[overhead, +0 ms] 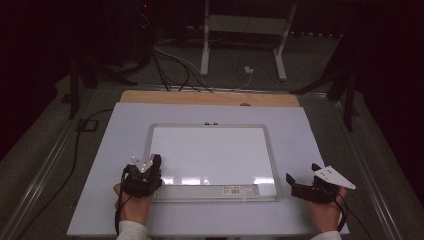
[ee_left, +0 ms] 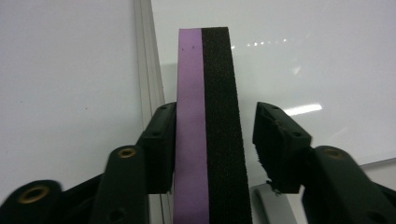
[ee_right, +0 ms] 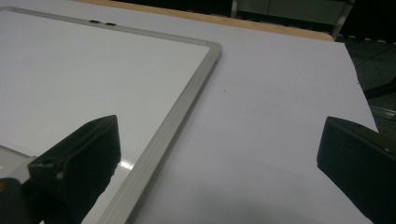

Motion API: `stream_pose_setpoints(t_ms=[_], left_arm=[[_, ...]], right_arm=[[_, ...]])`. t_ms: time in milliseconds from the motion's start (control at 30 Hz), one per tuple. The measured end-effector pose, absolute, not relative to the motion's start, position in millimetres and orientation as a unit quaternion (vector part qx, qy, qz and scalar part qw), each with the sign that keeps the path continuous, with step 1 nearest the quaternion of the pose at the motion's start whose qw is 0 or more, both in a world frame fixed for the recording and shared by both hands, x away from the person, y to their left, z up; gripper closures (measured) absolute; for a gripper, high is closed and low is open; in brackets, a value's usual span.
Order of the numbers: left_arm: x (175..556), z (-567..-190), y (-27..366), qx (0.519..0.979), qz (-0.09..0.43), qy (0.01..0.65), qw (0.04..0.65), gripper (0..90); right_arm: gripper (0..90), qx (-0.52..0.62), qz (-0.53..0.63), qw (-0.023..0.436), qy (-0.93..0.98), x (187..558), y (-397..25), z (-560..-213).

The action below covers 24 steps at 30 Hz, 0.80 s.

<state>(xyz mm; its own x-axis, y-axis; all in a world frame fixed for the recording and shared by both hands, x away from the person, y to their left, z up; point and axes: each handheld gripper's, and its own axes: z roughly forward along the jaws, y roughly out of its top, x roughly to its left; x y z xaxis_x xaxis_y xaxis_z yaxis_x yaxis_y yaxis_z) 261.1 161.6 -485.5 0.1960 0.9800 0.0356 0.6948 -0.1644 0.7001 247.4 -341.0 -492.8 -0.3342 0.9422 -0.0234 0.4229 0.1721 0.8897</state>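
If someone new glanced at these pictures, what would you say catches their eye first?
Probably the purple-and-black foam eraser block standing between the jaws of the left hand-held gripper, one jaw against its purple side and a gap at the other, over the lower left corner of the silver-framed whiteboard. Next, the right hand-held gripper, its jaws wide apart over the pale tabletop beside the board's right edge.

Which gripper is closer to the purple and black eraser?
Left. The left gripper has the eraser between its jaws, over the whiteboard's left edge. The right gripper sits open, off the board's right corner, far from the eraser.
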Motion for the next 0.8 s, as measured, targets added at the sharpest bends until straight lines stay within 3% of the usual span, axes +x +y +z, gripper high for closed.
stream_pose_setpoints(t_ms=[300, 600, 800], left_arm=[[265.7, -469.8, 164.1, 0.719, 0.269, 0.541, 0.344, 18.4], [270.7, -444.2, 190.4, 0.709, 0.273, 0.505, 0.409, 1.0], [269.2, -441.1, 213.2, 0.691, 0.29, 0.48, 0.457, 0.7]], right_arm=[[0.0, 0.486, 0.421, 0.309, 0.701, 247.5, -340.9, -492.9], [0.0, 0.484, 0.423, 0.309, 0.701, 247.2, -340.7, -492.5], [0.0, 0.481, 0.425, 0.309, 0.702, 246.9, -339.4, -492.1]])
